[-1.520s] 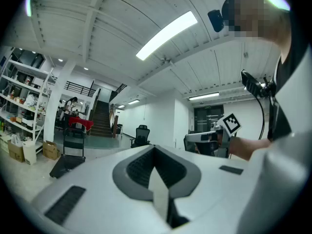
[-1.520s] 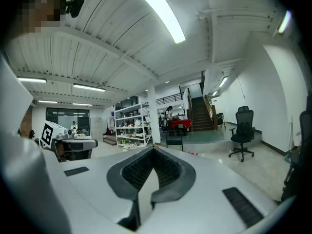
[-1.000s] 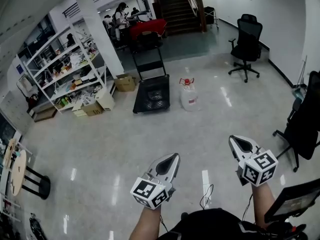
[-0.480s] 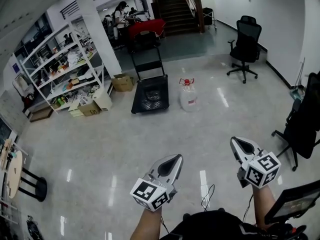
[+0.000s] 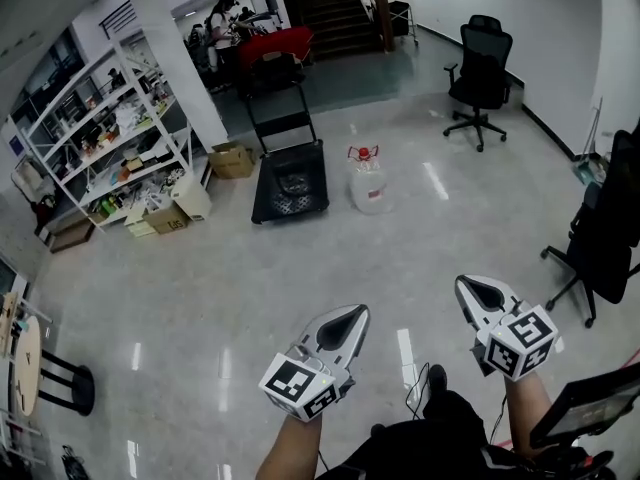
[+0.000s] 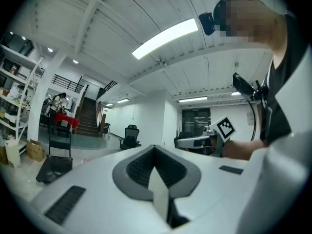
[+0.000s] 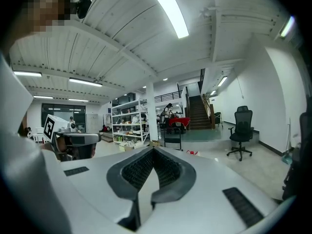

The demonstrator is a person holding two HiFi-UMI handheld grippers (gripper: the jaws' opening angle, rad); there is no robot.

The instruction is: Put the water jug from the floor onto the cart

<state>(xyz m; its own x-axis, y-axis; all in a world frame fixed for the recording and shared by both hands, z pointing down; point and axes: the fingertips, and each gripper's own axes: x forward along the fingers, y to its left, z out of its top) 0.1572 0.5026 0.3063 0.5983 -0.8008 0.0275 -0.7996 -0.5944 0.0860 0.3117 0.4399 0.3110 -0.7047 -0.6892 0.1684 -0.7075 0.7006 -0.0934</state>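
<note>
Your shoe has stepped into view since a sec ago, w/ L claw & R claw both shut tight, empty, well apart from jug & cart.

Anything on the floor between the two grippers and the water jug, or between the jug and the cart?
Nothing visible. Only bare glossy floor lies between the left gripper, the right gripper and the water jug. The jug stands just right of the cart, with only a narrow strip of floor between them.
</note>
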